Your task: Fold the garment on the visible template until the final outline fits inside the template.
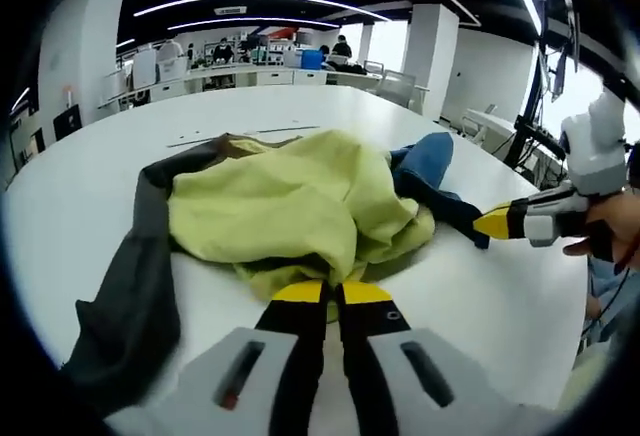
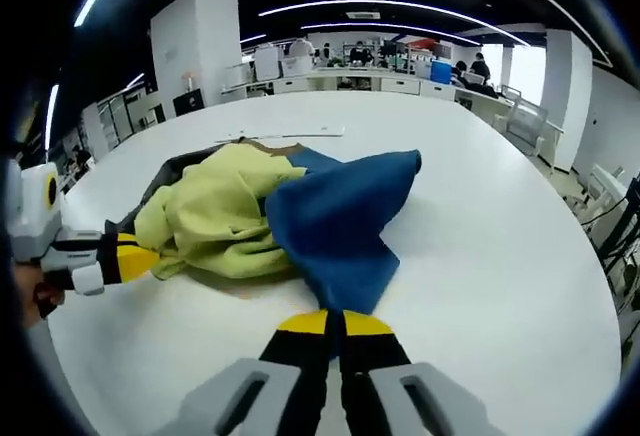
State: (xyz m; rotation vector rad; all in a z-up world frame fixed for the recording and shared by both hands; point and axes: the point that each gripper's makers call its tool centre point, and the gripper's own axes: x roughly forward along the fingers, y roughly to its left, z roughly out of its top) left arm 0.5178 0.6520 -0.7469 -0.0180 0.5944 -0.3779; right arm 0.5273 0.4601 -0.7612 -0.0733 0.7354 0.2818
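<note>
A crumpled garment (image 1: 290,206) of yellow-green, dark grey and blue panels lies heaped on a white table (image 1: 480,296). The left gripper (image 1: 333,292) has its yellow-tipped jaws pressed together at the garment's yellow-green edge; the right gripper (image 2: 335,323) has its jaws together at the hem of the blue panel (image 2: 340,221), seemingly pinching it. Past the garment, a faint line marks the table.

left gripper (image 1: 333,293): your jaws pinched together, low, level | right gripper (image 2: 335,323): same, jaws closed | your hand (image 1: 610,228) behind right gripper
</note>
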